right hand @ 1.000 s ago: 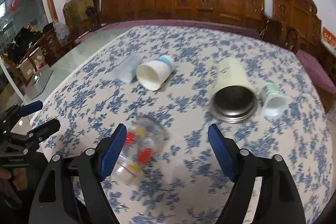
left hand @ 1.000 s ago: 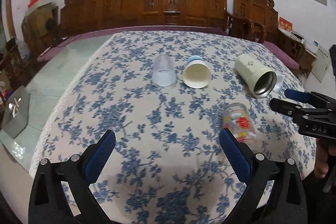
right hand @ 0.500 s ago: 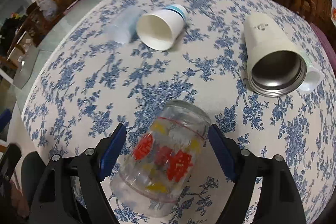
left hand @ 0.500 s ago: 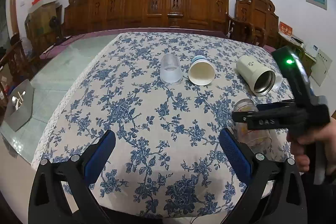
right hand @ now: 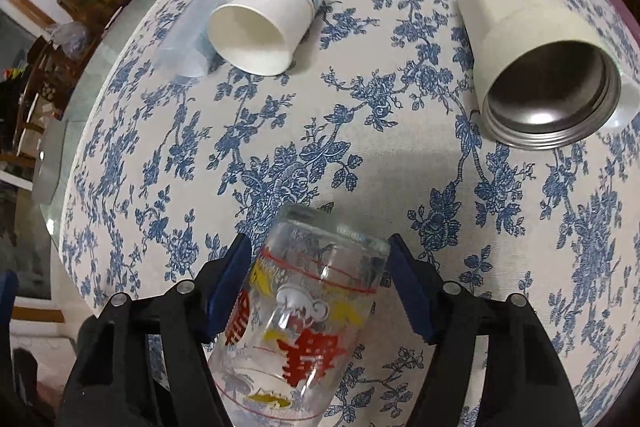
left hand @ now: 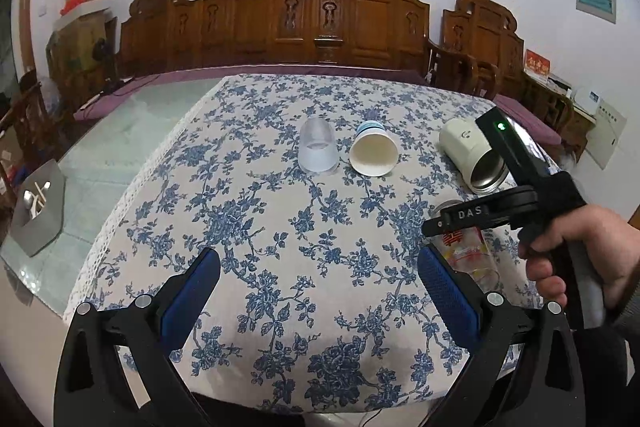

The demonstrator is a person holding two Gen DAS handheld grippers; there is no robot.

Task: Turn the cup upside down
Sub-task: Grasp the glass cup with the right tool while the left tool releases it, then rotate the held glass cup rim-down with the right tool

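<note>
A clear glass cup (right hand: 304, 311) with red and yellow print lies on its side on the floral tablecloth (right hand: 304, 155), base pointing away. My right gripper (right hand: 320, 291) straddles it, blue pads on either side, a small gap showing on the right; whether the pads touch it is unclear. In the left wrist view the glass (left hand: 466, 251) sits under the right gripper (left hand: 444, 243), held by a hand. My left gripper (left hand: 320, 299) is open and empty near the table's front edge.
A white paper cup (right hand: 264, 27) and a clear plastic cup (right hand: 186, 39) lie on their sides at the far left. A cream steel-lined tumbler (right hand: 532, 67) lies at the right. Wooden chairs (left hand: 320, 23) stand behind the table.
My right gripper has come down and forward over the glass cup, and its jaws have narrowed around it. The left gripper has pulled back and up slightly.
</note>
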